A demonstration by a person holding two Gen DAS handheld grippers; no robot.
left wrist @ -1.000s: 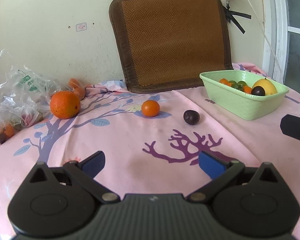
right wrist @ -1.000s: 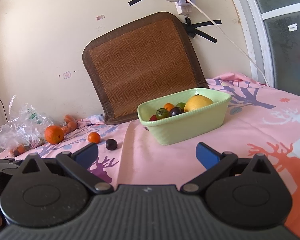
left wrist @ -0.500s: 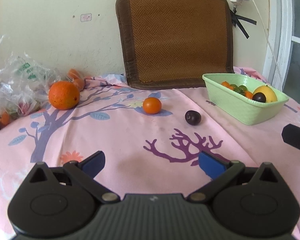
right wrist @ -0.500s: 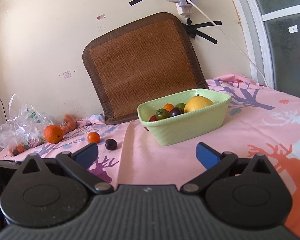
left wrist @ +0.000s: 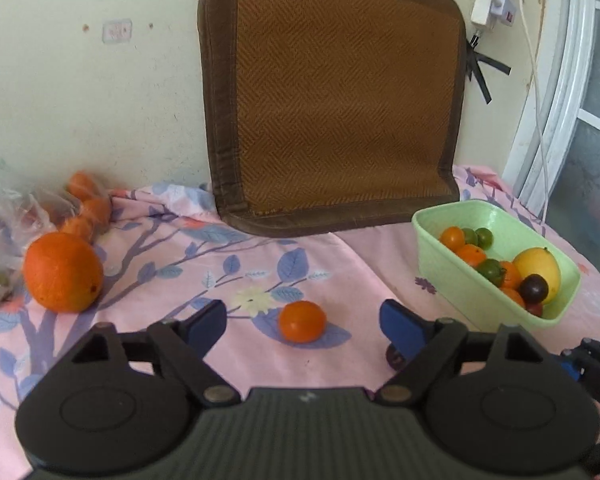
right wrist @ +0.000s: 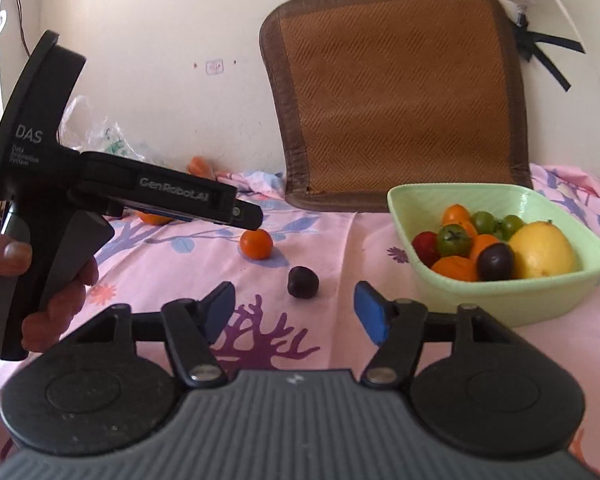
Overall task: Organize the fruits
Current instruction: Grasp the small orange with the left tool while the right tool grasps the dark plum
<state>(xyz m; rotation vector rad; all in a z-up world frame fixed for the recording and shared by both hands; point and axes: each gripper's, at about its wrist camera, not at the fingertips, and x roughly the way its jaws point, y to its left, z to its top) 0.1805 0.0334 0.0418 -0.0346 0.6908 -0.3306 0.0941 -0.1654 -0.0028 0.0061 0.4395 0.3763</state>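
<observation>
On the pink floral cloth, a small orange fruit (left wrist: pixel 302 321) lies between the blue fingertips of my left gripper (left wrist: pixel 302 326). Its jaws are closing and the pads stand clear of the fruit. A dark plum (right wrist: pixel 303 282) sits just ahead of the gap of my right gripper (right wrist: pixel 296 312), whose jaws are also closing with nothing pressed between them. In the left wrist view the plum (left wrist: pixel 394 356) is mostly hidden behind the right finger. A large orange (left wrist: pixel 62 272) rests at the left. The green basin (right wrist: pixel 500 300) at the right holds a lemon (right wrist: pixel 544 250) and several small fruits.
A brown woven cushion (left wrist: pixel 340 112) leans on the wall behind the cloth. A plastic bag (left wrist: pixel 0 240) and small orange fruits (left wrist: pixel 88 208) lie at the far left. A hand (right wrist: pixel 60 300) holds the left gripper (right wrist: pixel 244 216) above the small orange fruit (right wrist: pixel 256 244). A cable (left wrist: pixel 536 80) hangs near the window frame.
Both grippers have moved forward toward the loose fruits and their jaws have narrowed. The left gripper now shows in the right wrist view, over the small orange fruit.
</observation>
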